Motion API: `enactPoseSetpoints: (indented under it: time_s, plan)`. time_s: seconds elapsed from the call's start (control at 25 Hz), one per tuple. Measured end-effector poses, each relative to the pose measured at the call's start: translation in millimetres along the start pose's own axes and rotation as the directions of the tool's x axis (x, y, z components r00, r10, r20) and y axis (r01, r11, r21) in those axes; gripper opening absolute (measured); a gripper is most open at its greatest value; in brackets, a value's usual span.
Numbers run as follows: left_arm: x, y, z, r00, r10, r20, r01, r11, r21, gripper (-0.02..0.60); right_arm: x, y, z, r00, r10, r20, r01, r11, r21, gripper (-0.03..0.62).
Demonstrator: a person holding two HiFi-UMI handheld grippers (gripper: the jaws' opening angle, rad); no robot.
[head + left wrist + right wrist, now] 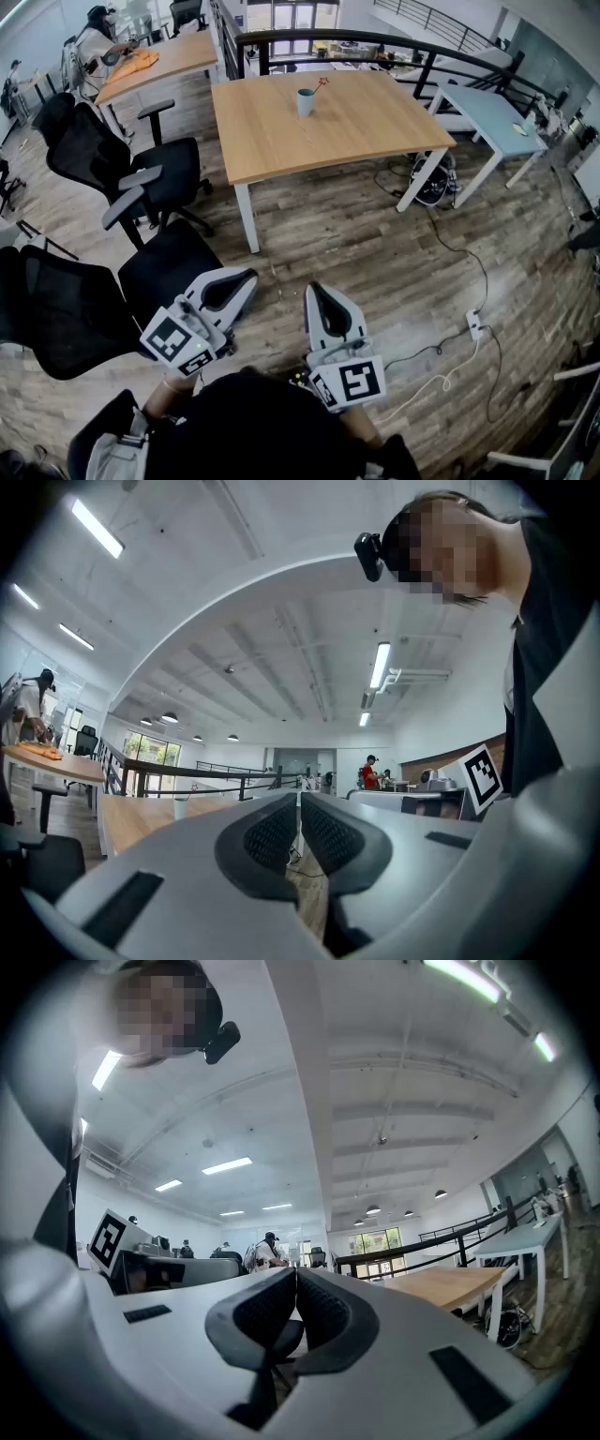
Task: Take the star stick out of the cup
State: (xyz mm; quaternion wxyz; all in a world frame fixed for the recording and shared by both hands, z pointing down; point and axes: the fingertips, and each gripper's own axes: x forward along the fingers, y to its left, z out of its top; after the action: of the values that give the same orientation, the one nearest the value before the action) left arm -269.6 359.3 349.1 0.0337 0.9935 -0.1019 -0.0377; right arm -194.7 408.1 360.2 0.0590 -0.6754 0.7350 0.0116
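Tabletop (361, 122) star stick (322, 83); left gripper (240, 279) well apart

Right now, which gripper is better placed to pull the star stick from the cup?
Right, marginally. The right gripper sits nearly in line with the cup, and the star stick leans to that side; the left gripper is offset. Both are shut, empty, far from the table.

wooden table (356, 122) | black chairs (159, 173) beside it | pale blue table (487, 112) | power strip (475, 324) on floor (356, 244)
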Motion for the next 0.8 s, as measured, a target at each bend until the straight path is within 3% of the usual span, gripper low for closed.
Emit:
enactPoseSetpoints:
  time_s: [0.2, 0.6, 0.8]
  plan:
    - [5.8, -6.5, -3.0, 1.000, 0.002, -0.007, -0.002, 1.000, 0.002, 0.023, -3.9, -7.3, 4.5, 1.000, 0.000, 0.026, -0.001, 0.999, 0.032, 0.023]
    - [22.9, -17.0, -2.1, 1.000, 0.022, 0.001, -0.022, 1.000, 0.017, 0.023, -12.9, -24.5, 12.6, 0.999, 0.002, 0.038, -0.002, 1.000, -0.024, 0.023]
    - [40.4, -33.9, -6.5, 1.000, 0.021, -0.005, -0.021, 1.000, 0.023, 0.023, -24.1, -41.1, 17.5, 0.998, 0.014, 0.064, -0.014, 1.000, 0.003, 0.025]
